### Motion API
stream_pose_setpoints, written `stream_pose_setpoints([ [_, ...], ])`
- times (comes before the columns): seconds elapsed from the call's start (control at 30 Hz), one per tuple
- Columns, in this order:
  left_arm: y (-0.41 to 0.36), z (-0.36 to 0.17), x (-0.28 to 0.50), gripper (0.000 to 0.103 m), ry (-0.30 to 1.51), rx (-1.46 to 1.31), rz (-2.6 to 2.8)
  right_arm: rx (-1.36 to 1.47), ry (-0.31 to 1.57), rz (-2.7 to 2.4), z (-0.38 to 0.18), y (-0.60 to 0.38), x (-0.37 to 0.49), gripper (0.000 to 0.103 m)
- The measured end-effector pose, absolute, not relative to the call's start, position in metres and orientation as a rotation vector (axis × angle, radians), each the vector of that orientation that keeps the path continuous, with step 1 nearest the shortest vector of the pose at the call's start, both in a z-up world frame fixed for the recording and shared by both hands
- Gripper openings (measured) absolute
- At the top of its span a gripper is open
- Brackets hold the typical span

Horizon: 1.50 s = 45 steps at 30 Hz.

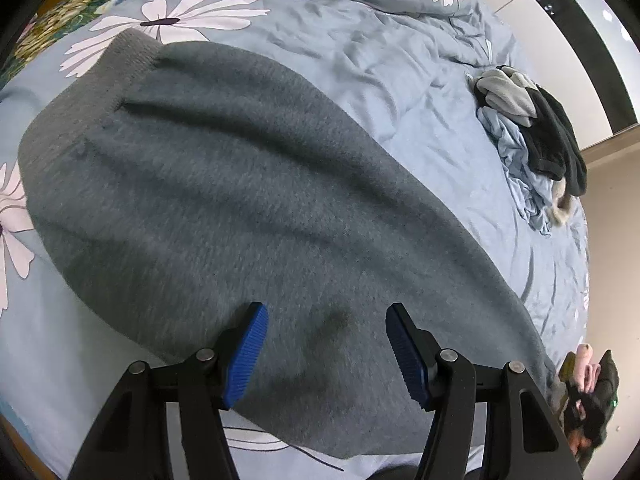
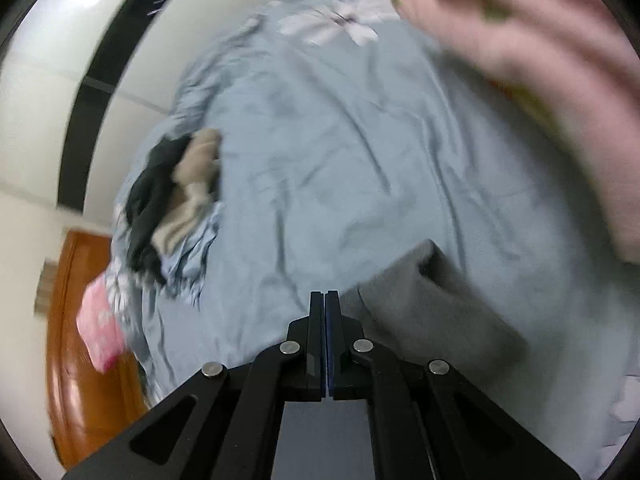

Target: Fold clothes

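Observation:
A grey knit sweater [image 1: 240,200] lies spread flat on a bed with a blue flowered sheet [image 1: 420,120]; its ribbed hem is at the far left. My left gripper [image 1: 326,314] hovers open over the sweater's near end, and its blue pads [image 1: 248,352] hold nothing. In the blurred right wrist view, my right gripper [image 2: 325,295] is shut, with no cloth visible between the fingers. A grey part of the sweater [image 2: 432,312] lies just right of its tips on the sheet [image 2: 340,160].
A heap of black, beige and light blue clothes [image 1: 532,136] lies near the bed's far right side, also seen as the heap [image 2: 172,200]. A pink sleeve and hand [image 1: 586,364] hold a dark device at the lower right. Blurred pink cloth [image 2: 540,60] fills the upper right. A pink item [image 2: 100,324] and brown wood [image 2: 76,360] are at the left.

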<state>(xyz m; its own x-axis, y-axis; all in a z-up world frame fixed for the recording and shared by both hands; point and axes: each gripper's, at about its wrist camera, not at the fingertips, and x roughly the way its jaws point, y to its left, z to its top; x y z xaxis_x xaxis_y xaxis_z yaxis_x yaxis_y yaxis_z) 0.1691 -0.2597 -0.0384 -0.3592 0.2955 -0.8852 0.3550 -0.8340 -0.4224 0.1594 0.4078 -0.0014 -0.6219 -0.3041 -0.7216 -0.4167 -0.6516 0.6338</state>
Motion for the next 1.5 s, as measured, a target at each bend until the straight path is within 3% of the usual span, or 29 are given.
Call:
stream_pose_setpoints([
  [0.07,-0.261,-0.036,0.171,0.066,0.902,1.746,-2.403,-1.311,1.224,2.497,0.006,0.409,0.185,0.002],
  [0.1,-0.261,-0.035,0.172,0.065,0.907,1.740,-2.406,-1.303,1.211,2.488,0.005,0.412,0.199,0.010],
  [0.13,-0.261,-0.034,0.174,0.066,0.915,1.736,-2.406,-1.294,1.210,2.475,0.003,0.415,0.213,0.032],
  [0.2,-0.260,-0.033,0.176,0.066,0.930,1.730,-2.402,-1.264,1.285,2.424,-0.010,0.425,0.235,0.058],
  [0.4,-0.255,-0.028,0.183,0.066,0.944,1.726,-2.397,-1.141,1.588,2.262,-0.051,0.447,0.251,0.059],
  [0.67,-0.256,-0.021,0.187,0.066,0.946,1.695,-2.393,-1.049,1.762,2.149,-0.080,0.454,0.249,0.058],
  [0.73,-0.256,-0.018,0.188,0.066,0.954,1.686,-2.406,-1.035,1.782,2.144,-0.080,0.452,0.247,0.040],
  [0.83,-0.256,-0.015,0.190,0.066,0.973,1.679,-2.419,-1.024,1.793,2.135,-0.075,0.448,0.244,0.020],
  [1.07,-0.278,-0.017,0.214,0.066,1.063,1.619,-2.410,-1.063,1.522,2.413,0.010,0.416,0.223,0.018],
  [1.23,-0.302,-0.018,0.234,0.066,1.146,1.549,-2.401,-1.233,1.177,2.714,0.074,0.335,0.183,0.018],
  [1.5,-0.346,-0.020,0.261,0.067,1.282,1.430,-2.359,-1.525,0.831,2.979,0.095,0.164,0.131,0.018],
])
